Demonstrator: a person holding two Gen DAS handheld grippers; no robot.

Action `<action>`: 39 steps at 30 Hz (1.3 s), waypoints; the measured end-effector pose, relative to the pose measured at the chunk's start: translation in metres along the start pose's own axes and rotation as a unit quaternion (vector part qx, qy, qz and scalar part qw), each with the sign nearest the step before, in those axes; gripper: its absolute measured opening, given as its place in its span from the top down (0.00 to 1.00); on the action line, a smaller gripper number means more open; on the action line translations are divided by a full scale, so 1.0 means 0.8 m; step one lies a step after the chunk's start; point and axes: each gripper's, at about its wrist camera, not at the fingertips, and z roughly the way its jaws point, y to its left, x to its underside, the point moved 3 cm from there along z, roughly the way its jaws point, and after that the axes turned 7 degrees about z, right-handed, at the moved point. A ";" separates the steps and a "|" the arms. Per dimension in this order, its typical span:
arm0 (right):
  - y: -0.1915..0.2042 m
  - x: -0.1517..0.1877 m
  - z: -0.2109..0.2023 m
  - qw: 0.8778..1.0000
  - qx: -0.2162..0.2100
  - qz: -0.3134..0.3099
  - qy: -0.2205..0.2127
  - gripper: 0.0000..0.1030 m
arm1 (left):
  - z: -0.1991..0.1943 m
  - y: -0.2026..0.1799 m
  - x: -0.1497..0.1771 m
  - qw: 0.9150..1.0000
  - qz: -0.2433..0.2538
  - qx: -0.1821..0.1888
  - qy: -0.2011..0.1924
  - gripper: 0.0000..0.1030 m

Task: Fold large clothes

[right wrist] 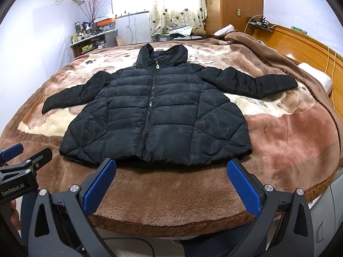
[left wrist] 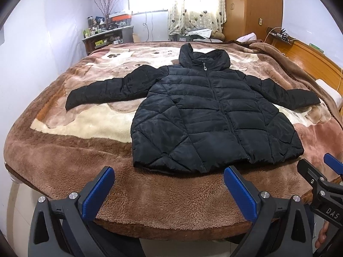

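Observation:
A black quilted hooded jacket (left wrist: pixel 210 115) (right wrist: pixel 156 115) lies flat and zipped on the bed, front up, both sleeves spread out sideways and the hood pointing away. My left gripper (left wrist: pixel 169 184) hovers open above the bed's near edge, just short of the jacket's hem, with nothing between its blue pads. My right gripper (right wrist: pixel 171 180) is likewise open and empty, in front of the hem. Each gripper shows at the edge of the other's view: the right one (left wrist: pixel 321 171) in the left wrist view, the left one (right wrist: pixel 23 156) in the right wrist view.
A brown plush blanket (left wrist: pixel 85 154) (right wrist: pixel 278 141) covers the bed. A wooden headboard (right wrist: pixel 310 42) and a white pillow (right wrist: pixel 317 79) are on the right. A cluttered shelf (left wrist: pixel 105 36) and a curtained window (left wrist: pixel 193 4) stand behind, with a wooden wardrobe (left wrist: pixel 253 8).

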 end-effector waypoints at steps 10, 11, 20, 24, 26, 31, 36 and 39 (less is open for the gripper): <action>-0.002 -0.001 0.000 1.000 0.002 0.002 0.000 0.00 | -0.001 0.000 0.000 1.000 0.003 0.003 0.002 0.00; -0.002 -0.001 0.000 1.000 0.002 0.002 0.001 0.00 | -0.002 0.001 0.000 1.000 0.002 0.003 0.002 0.00; -0.002 -0.001 0.001 1.000 0.001 0.001 0.002 0.00 | -0.002 0.001 0.001 1.000 0.004 0.000 0.005 0.00; -0.004 -0.001 0.000 1.000 0.001 0.002 0.003 0.00 | 0.000 0.000 0.000 1.000 0.005 0.002 0.007 0.00; -0.003 -0.001 0.000 1.000 0.001 0.002 0.002 0.00 | 0.002 0.000 0.000 1.000 0.004 0.002 0.010 0.00; -0.003 -0.001 0.001 1.000 0.001 0.001 0.002 0.00 | 0.003 0.000 0.001 1.000 0.004 0.001 0.010 0.00; -0.010 0.000 0.003 1.000 0.004 0.004 0.005 0.00 | 0.005 0.000 0.001 1.000 0.006 0.000 0.010 0.00; -0.013 0.000 0.005 1.000 0.005 0.006 0.005 0.00 | 0.009 0.000 0.000 1.000 0.006 0.001 0.012 0.00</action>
